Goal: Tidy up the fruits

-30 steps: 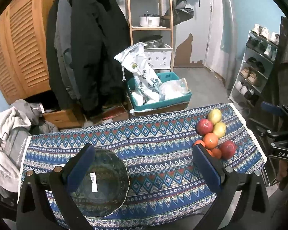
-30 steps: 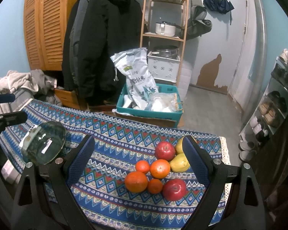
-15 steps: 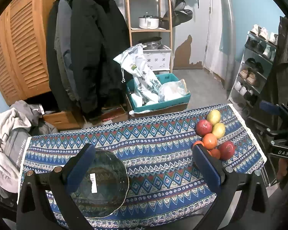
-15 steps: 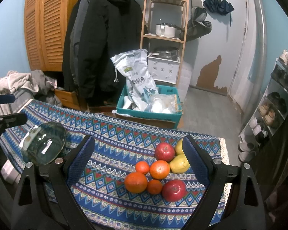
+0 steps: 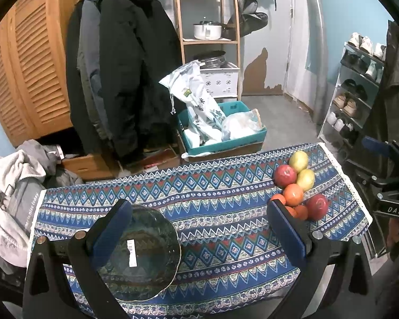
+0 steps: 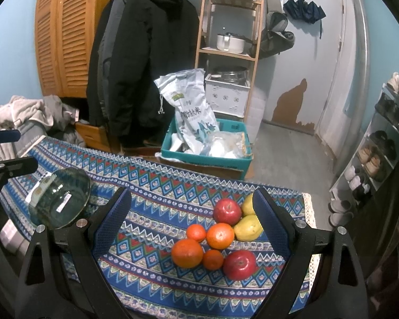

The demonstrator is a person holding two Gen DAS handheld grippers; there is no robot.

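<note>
I've got both hand-held grippers spread wide, holding nothing: left hand-held gripper [image 5: 199,228] above the glass bowl [image 5: 143,255] on the patterned tabletop [image 5: 212,191], right hand-held gripper [image 6: 191,220] over the fruit cluster of red apples [image 6: 227,210], oranges [image 6: 186,253] and yellow pears [image 6: 248,229] at the tabletop's right end, well apart from the bowl.

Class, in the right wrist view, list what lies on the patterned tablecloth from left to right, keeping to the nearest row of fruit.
Dark glass bowl → large orange → small tangerine → red apple.
</note>
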